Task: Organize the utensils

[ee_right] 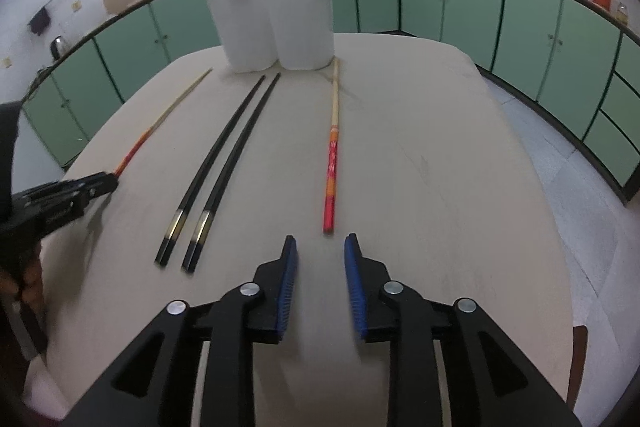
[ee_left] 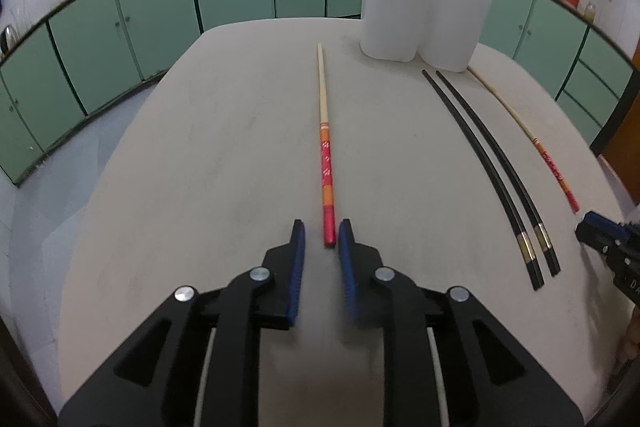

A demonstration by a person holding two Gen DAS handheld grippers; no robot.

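Four chopsticks are lying loose on the table (ee_left: pixel 200 155), all pointing lengthways toward the white holder (ee_left: pixel 424 23) standing at the far edge, which is already carrying a few upright sticks. Left gripper (ee_left: pixel 322 233) is sitting low with its jaws apart, straddling the red end of the red chopstick (ee_left: pixel 325 163) but not clamping it; gaps are showing on both sides of the stick. Right gripper (ee_right: pixel 320 247) is also hanging with jaws apart, just short of the near end of the second red chopstick (ee_right: pixel 332 163), nothing between its pads. Black chopstick pair (ee_right: pixel 218 167) is lying side by side between the two red ones, metal bands near the near ends, tips almost reaching the holder. From the right wrist view the second red chopstick's pale tip is ending just beside the holder's base. Chopsticks are looking light, thin and stiff, with a lacquered painted end that is probably slick, so a stick is likely rolling or pivoting if pinched off centre. Best hold is judged to be on the thick painted end, squarely across it, letting the pale tip swing down into the holder. Risk: thin stick lying flat on the table, pads may be scraping the surface or nudging it sideways before closing.
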